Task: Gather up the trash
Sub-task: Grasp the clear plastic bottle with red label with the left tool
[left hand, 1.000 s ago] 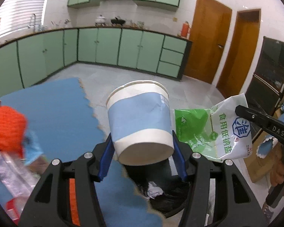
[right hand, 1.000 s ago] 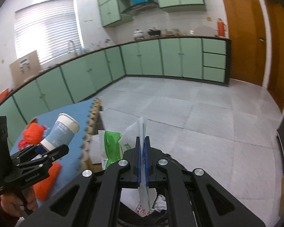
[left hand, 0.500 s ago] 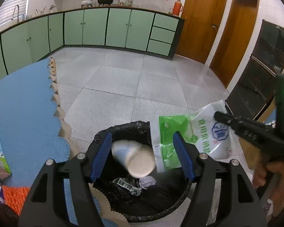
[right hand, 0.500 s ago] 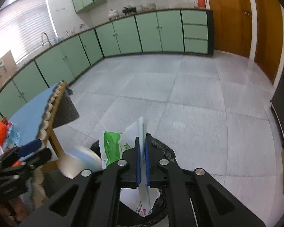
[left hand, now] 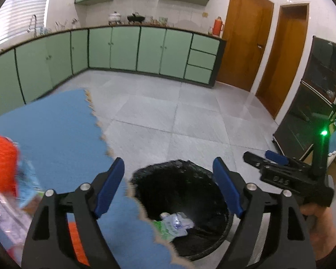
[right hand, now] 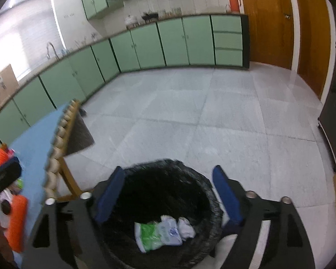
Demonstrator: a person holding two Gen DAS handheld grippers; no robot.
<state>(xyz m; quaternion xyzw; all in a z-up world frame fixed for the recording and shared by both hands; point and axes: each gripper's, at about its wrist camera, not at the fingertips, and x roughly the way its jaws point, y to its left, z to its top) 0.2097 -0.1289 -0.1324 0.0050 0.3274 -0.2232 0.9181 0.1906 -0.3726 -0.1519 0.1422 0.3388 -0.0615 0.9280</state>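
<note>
black bin liner (right hand: 201,179), green-and-white bag (right hand: 154,235), blue tablecloth (left hand: 56,123), mint-green cabinets (left hand: 123,47), orange thermos (right hand: 234,2)

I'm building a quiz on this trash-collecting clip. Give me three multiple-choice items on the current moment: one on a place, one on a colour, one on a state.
1. Where does the green-and-white bag lie?
A. on the blue table
B. inside the black bin
C. on the floor tiles

2. What colour are the lower cabinets?
A. pale green
B. white
C. brown

3. What state is the right gripper in?
A. shut on the bag
B. shut, empty
C. open, empty

Answers: 1 B, the bag rests at the bottom of the bin. 2 A, the doors are pale green. 3 C, its jaws stand wide apart with nothing between them.
</note>
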